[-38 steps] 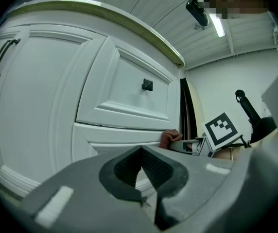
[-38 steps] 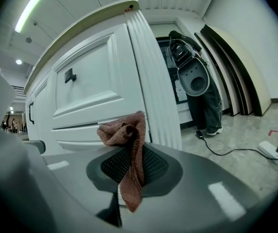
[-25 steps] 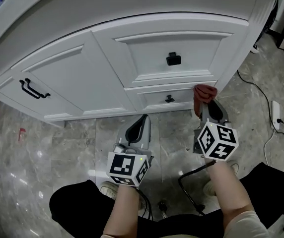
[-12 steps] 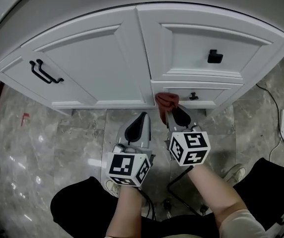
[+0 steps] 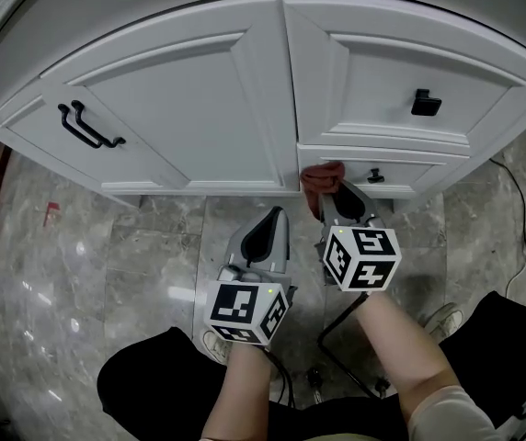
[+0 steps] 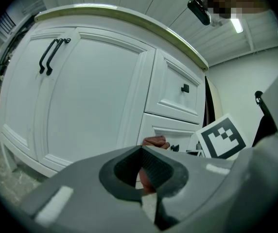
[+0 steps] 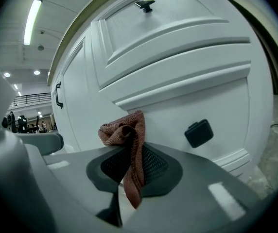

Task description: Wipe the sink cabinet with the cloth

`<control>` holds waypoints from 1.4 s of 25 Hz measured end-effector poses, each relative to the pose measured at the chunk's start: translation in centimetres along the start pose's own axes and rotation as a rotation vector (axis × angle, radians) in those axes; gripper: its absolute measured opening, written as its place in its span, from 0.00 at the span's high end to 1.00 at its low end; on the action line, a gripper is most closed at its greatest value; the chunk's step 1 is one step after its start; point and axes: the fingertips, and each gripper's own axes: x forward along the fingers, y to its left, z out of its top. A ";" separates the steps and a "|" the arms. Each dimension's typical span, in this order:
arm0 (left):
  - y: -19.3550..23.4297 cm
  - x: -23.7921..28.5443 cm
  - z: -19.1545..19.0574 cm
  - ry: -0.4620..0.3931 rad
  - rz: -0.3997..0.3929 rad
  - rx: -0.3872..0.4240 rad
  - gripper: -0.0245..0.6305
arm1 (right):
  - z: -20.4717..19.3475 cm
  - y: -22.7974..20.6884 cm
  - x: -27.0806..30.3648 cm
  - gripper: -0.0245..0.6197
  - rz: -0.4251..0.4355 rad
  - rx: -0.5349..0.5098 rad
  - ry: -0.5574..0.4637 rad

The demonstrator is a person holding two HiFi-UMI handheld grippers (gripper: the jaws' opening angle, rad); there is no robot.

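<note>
Clamping cloth (image 7: 122, 130) lengthwise, right hand-held gripper (image 7: 131, 152), bunched end toward sink cabinet (image 5: 180, 108), left hand-held gripper (image 6: 142, 148) closed

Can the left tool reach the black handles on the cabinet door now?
Probably yes: nothing stands between the left tool and the handles, and the right tool, shut on the cloth, is off to the other side.

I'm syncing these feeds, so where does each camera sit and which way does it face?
Head view: on the person's head, facing steeply down at the sink cabinet and floor; shows forearms, left gripper, right gripper.
Left gripper view: rides the left gripper, looking along its shut jaws at the cabinet doors.
Right gripper view: rides the right gripper, looking up the drawers past the clamped cloth.
Shared: all three show the cloth.
</note>
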 end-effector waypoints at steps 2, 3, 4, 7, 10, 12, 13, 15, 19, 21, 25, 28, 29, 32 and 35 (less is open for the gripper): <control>-0.6 0.3 -0.2 0.004 -0.016 0.003 0.96 | 0.2 -1.5 -0.3 0.84 -0.042 0.012 0.004; -0.9 0.4 -0.2 0.006 -0.023 0.007 0.96 | 0.3 -2.1 -0.4 0.84 -0.051 0.013 0.007; -1.1 0.6 -0.3 0.009 -0.029 0.009 0.96 | 0.3 -2.4 -0.5 0.84 -0.056 0.007 0.008; -1.5 0.9 -0.5 0.015 -0.035 0.007 0.96 | 0.2 -3.3 -0.8 0.84 -0.080 0.000 0.007; -1.9 1.3 -0.4 0.013 -0.040 0.005 0.96 | -0.2 -4.5 -1.2 0.84 -0.110 0.046 0.014; -2.4 1.6 -0.3 0.012 -0.052 0.007 0.96 | -0.5 -5.3 -1.5 0.84 -0.109 0.110 0.022; -2.7 1.7 -0.3 0.013 -0.059 0.008 0.96 | -0.5 -5.5 -1.6 0.84 -0.101 0.135 0.026; -3.4 2.1 -0.3 0.015 -0.075 0.012 0.96 | -0.5 -5.5 -1.9 0.84 -0.090 0.149 0.034; -4.5 2.6 0.0 0.012 -0.097 0.017 0.96 | -0.2 -5.2 -2.9 0.84 -0.073 0.171 0.031; -4.9 2.8 0.2 0.009 -0.101 0.016 0.96 | 0.2 -5.0 -3.5 0.84 -0.068 0.165 0.021; -5.7 3.3 0.4 0.005 -0.115 0.012 0.96 | 1.5 -5.5 -4.9 0.84 -0.090 0.103 -0.025; -6.5 3.6 0.6 0.002 -0.131 0.018 0.96 | 2.2 -6.3 -5.6 0.84 -0.104 0.079 -0.042; -6.8 3.6 0.6 0.004 -0.135 0.019 0.96 | 2.3 -6.6 -5.8 0.84 -0.112 0.078 -0.046; -7.3 3.9 0.3 0.011 -0.142 0.020 0.96 | 2.2 -7.9 -6.4 0.84 -0.151 0.097 -0.048; -7.6 4.0 0.0 0.015 -0.146 0.024 0.96 | 1.8 -9.5 -6.5 0.84 -0.176 0.131 -0.042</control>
